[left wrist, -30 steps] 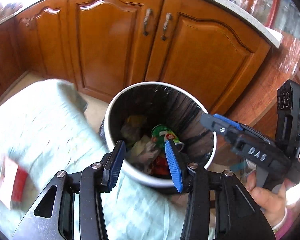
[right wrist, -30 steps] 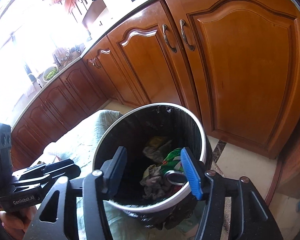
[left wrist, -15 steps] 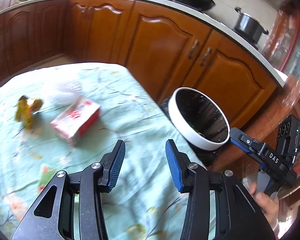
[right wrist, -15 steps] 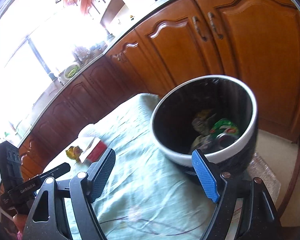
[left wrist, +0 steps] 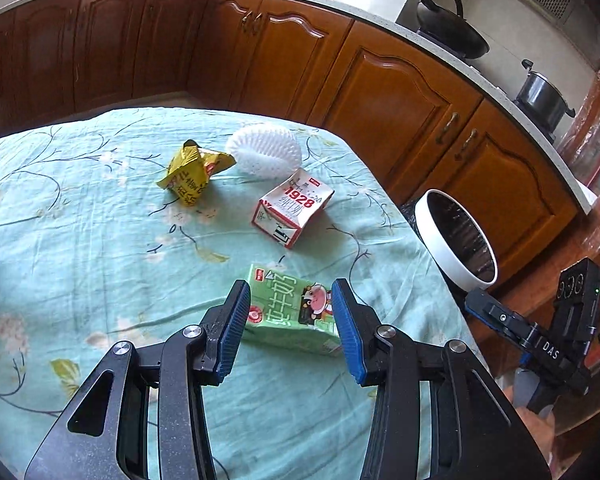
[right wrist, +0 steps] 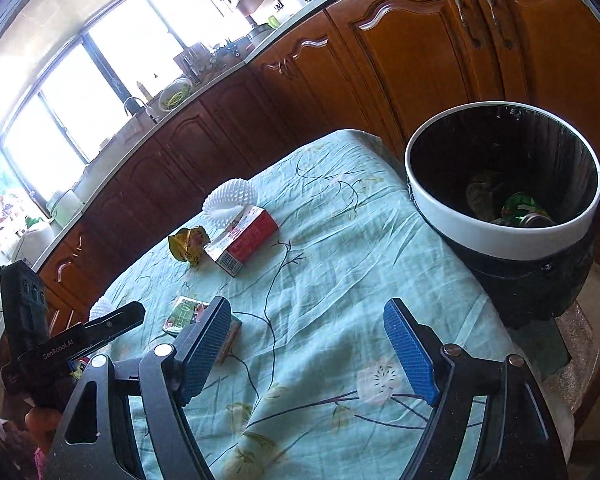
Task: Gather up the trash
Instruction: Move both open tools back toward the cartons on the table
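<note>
A green milk carton (left wrist: 296,312) lies flat on the teal tablecloth (left wrist: 80,240), right in front of my open, empty left gripper (left wrist: 290,324), between the lines of its fingers. Farther off lie a red-and-white carton (left wrist: 294,208), a crumpled yellow wrapper (left wrist: 192,172) and a white foam fruit net (left wrist: 264,152). The white-rimmed trash bin (left wrist: 456,240) stands off the table's right edge. My right gripper (right wrist: 308,344) is open and empty above the cloth. The right wrist view shows the bin (right wrist: 500,236) holding trash, the green carton (right wrist: 184,312), red carton (right wrist: 244,240), wrapper (right wrist: 188,244) and net (right wrist: 228,202).
Brown kitchen cabinets (left wrist: 400,100) run behind the table and the bin. A wok (left wrist: 452,28) and a pot (left wrist: 540,96) sit on the counter. The other gripper shows at the right of the left wrist view (left wrist: 540,344) and at the left of the right wrist view (right wrist: 60,344).
Both grippers have swung away from over the bin to above the table. The left gripper has come down close to the green carton. Both remain open.
</note>
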### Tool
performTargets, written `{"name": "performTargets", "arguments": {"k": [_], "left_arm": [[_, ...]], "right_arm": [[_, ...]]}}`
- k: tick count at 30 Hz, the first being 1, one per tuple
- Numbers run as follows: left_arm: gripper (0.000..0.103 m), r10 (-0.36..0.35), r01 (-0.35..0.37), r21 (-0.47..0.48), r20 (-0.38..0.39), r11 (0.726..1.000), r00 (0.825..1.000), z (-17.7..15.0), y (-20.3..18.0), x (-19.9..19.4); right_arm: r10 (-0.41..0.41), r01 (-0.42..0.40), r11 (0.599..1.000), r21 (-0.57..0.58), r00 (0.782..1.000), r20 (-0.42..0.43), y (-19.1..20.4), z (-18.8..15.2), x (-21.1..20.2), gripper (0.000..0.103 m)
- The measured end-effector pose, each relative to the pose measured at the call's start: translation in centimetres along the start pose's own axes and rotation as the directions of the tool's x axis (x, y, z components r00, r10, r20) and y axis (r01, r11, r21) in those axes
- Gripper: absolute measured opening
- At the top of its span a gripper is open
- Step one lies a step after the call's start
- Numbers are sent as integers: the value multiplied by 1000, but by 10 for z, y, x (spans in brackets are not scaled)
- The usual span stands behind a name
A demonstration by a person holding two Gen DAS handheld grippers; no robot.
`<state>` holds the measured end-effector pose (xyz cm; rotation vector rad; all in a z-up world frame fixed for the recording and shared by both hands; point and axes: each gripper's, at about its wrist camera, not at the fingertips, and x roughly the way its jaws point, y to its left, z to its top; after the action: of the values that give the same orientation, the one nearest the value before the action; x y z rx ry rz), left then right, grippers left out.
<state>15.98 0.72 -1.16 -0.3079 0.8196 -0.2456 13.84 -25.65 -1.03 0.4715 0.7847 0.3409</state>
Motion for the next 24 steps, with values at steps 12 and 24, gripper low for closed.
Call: {"name": "performTargets", "arguments": {"k": [12, 24], "left_arm": [[66, -122, 111, -74, -167, 991, 978, -30, -8, 40], [82, 79, -81, -9, -155, 997, 985, 12, -15, 92]], "right_arm": [[-21, 21, 1000, 7, 1000, -8, -4, 3, 4, 81], [-15, 16, 999, 30, 999, -31, -17, 24, 31, 81]]}}
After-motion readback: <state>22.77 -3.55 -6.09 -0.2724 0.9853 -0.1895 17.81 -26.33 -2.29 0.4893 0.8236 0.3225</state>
